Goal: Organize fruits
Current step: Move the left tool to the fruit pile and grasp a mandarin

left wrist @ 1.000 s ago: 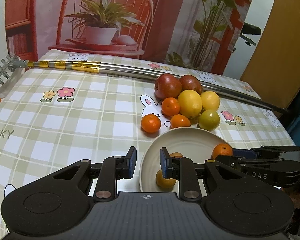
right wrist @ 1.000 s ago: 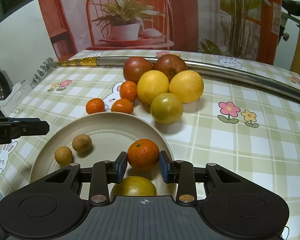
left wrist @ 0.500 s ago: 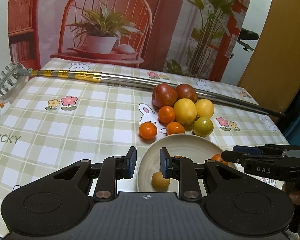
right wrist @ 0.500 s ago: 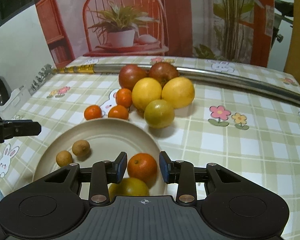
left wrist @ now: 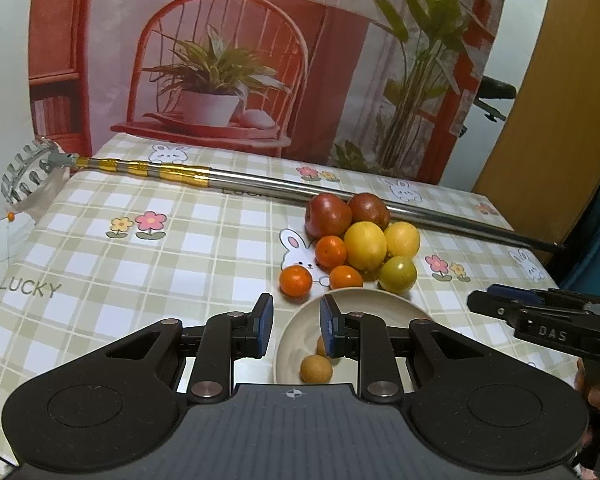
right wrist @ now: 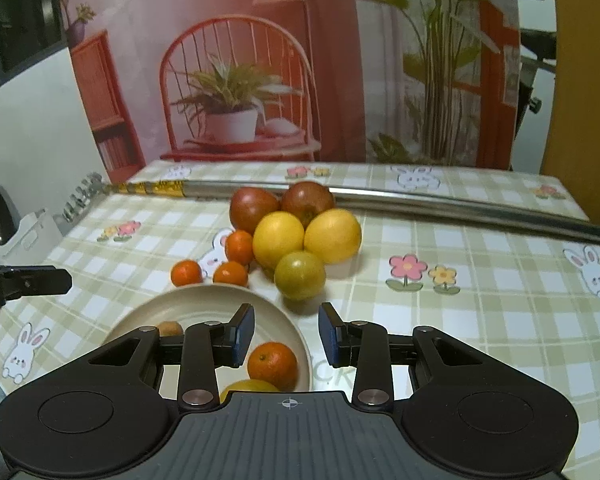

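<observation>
On the checked tablecloth (right wrist: pixel 480 280), the plate (right wrist: pixel 204 300) holds a mandarin (right wrist: pixel 272 364); both hand-held grippers (right wrist: pixel 286 334) pressed together, empty.

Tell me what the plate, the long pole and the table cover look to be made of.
Plate: likely glazed ceramic, or melamine; smooth cream surface with a soft sheen.
Long pole: metal, polished steel by its mirror-like reflections, with gold-coloured bands toward the pronged head.
Table cover: probably wipeable vinyl or oilcloth; printed check with rabbits and flowers, lying flat with a faint gloss.

Both grippers (left wrist: pixel 295 325) higher, farther from plate (left wrist: pixel 364 300)
</observation>
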